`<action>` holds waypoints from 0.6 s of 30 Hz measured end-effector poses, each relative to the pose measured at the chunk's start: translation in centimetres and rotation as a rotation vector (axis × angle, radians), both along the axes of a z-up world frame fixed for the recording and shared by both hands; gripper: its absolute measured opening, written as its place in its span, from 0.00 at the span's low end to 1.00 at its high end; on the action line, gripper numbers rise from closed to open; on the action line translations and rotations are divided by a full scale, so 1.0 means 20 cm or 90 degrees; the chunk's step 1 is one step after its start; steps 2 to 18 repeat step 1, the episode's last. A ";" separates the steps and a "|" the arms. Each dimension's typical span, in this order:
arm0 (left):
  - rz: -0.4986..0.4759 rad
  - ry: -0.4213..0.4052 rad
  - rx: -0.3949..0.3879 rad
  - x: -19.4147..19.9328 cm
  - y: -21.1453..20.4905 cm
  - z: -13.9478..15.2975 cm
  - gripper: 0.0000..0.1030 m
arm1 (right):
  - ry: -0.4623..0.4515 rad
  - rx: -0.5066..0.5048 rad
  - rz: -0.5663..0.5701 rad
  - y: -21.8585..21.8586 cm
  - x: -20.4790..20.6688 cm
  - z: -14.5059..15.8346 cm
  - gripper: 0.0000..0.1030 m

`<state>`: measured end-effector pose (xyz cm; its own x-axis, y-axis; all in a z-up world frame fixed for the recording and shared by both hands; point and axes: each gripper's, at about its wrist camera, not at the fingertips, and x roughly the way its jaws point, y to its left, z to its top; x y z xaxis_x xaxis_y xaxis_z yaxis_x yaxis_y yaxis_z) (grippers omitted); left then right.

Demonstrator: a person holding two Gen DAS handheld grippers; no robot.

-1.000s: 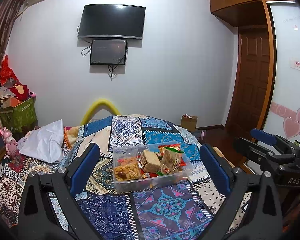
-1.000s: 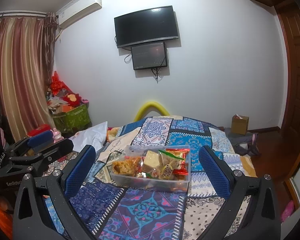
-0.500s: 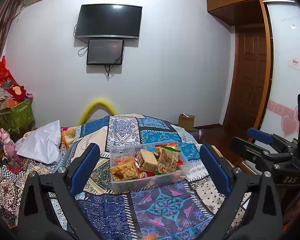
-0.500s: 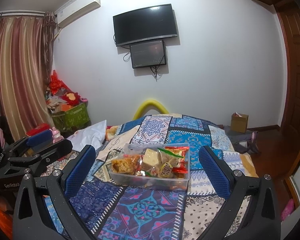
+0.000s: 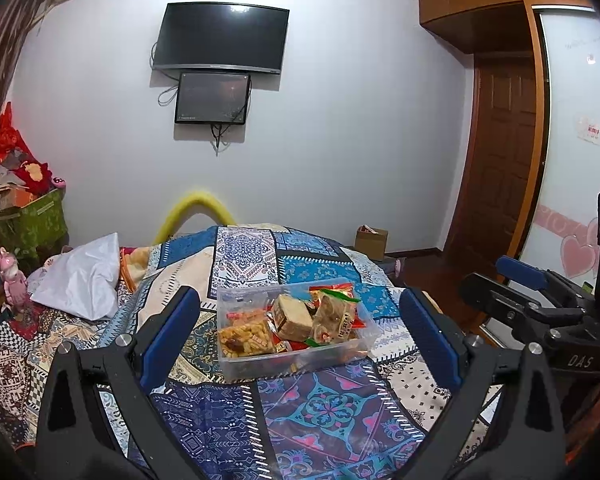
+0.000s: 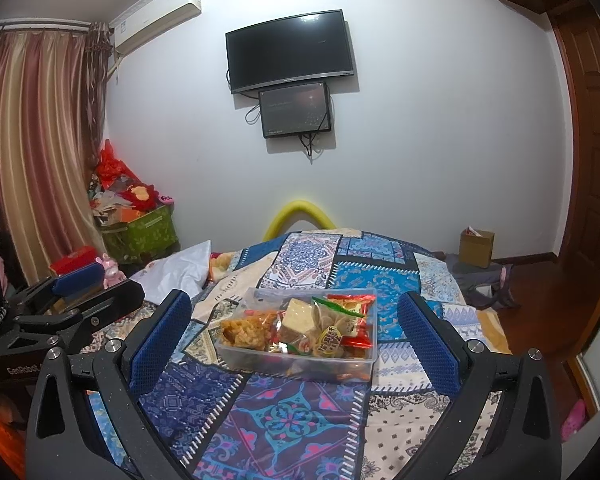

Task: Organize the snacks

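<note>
- Two grippers up, both hovering short of the clear plastic box and aimed at it.
- left gripper: jaws spread wide, nothing between the blue pads; box sits centred in the gap, well beyond the tips.
- right gripper: jaws also spread wide, empty; same box centred ahead of it.
- Box rests on the patchwork bedspread, no lid on it.
- Snacks inside the box: orange-brown crispy pack at its left end, tan square cake pack mid, red-and-green wrappers at its right end and rear.
- White pillow lies left of the box, well apart.
- Cardboard carton on the floor behind and right of the box.
- Wall TV above and behind the box, smaller screen just under it.
</note>
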<state>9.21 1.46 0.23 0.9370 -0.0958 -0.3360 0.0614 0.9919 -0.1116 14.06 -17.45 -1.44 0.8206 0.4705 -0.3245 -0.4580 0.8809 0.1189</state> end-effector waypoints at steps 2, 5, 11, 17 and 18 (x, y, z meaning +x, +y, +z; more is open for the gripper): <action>-0.002 0.001 0.000 0.00 0.00 0.00 0.98 | 0.000 0.000 0.000 0.00 0.00 0.00 1.00; -0.002 0.001 0.000 0.00 0.00 0.00 0.98 | 0.000 0.000 0.000 0.00 0.00 0.00 1.00; -0.002 0.001 0.000 0.00 0.00 0.00 0.98 | 0.000 0.000 0.000 0.00 0.00 0.00 1.00; -0.002 0.001 0.000 0.00 0.00 0.00 0.98 | 0.000 0.000 0.000 0.00 0.00 0.00 1.00; -0.002 0.001 0.000 0.00 0.00 0.00 0.98 | 0.000 0.000 0.000 0.00 0.00 0.00 1.00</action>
